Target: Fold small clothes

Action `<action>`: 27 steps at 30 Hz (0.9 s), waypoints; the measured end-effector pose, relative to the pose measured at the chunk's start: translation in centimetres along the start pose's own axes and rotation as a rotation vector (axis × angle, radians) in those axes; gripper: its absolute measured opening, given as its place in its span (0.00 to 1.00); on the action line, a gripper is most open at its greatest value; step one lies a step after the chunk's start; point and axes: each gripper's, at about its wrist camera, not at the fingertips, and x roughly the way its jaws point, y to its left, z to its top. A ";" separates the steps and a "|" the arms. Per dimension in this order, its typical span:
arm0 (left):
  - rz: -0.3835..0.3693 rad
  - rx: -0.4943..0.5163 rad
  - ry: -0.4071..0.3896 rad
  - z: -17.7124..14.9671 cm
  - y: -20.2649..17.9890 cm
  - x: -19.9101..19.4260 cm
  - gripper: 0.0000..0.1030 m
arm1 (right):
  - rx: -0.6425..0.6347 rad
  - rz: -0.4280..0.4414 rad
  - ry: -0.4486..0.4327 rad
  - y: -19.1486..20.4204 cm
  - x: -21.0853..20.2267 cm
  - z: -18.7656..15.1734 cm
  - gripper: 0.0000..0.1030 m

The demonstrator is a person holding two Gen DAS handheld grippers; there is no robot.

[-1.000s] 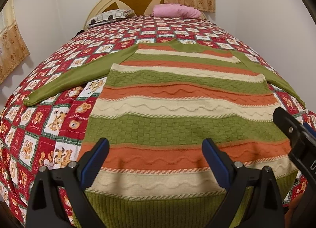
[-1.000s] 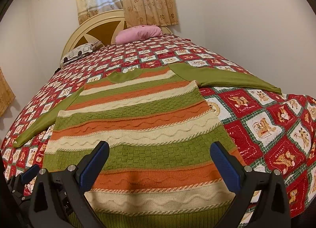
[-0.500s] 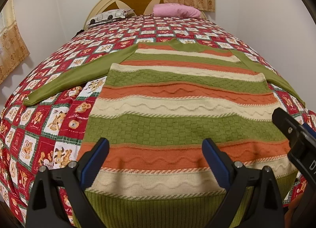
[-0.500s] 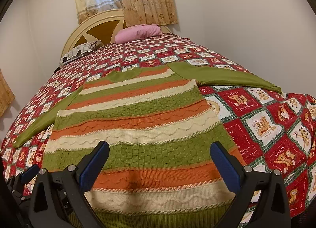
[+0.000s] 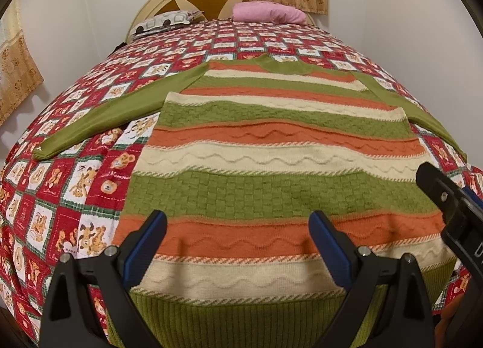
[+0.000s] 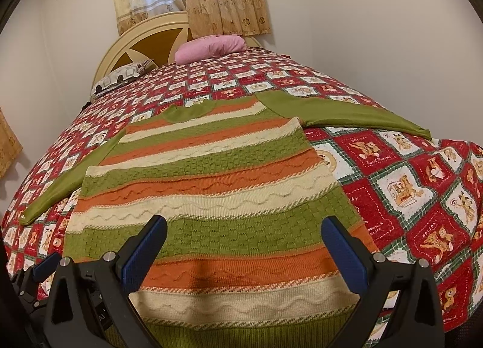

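In the left wrist view, the left tool [image 5: 238, 245] hangs over the hem of the striped sweater [image 5: 271, 167], its blue pads spread wide with nothing between them. The sweater lies flat on the bed [image 5: 60, 185], and this view shows its left sleeve [image 5: 120, 106] stretched out whole toward the quilt's left edge. Part of the right tool [image 5: 452, 215] juts in at the right border.

In the right wrist view, the right tool [image 6: 241, 245] is likewise wide open and empty above the hem. Here the right sleeve [image 6: 347, 112] is seen whole, with broad bare quilt beside it. The left tool shows low at the left. A pink pillow [image 6: 211, 47] and a patterned pillow [image 6: 120, 78] sit far off by the headboard [image 6: 145, 46].
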 end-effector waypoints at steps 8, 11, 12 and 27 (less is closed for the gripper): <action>0.003 0.006 0.011 0.0 -0.5 0.3 0.94 | 0.002 -0.002 0.010 -0.2 0.5 0.0 0.99; 0.006 0.009 0.015 0.0 -0.6 0.5 0.94 | 0.000 -0.004 0.014 -0.1 0.7 0.0 0.99; 0.006 0.009 0.016 0.0 -0.6 0.5 0.94 | -0.001 -0.004 0.015 -0.1 0.8 0.0 0.99; -0.097 0.006 -0.006 2.5 0.7 1.6 0.95 | 0.025 -0.005 -0.046 -2.3 1.8 0.9 0.99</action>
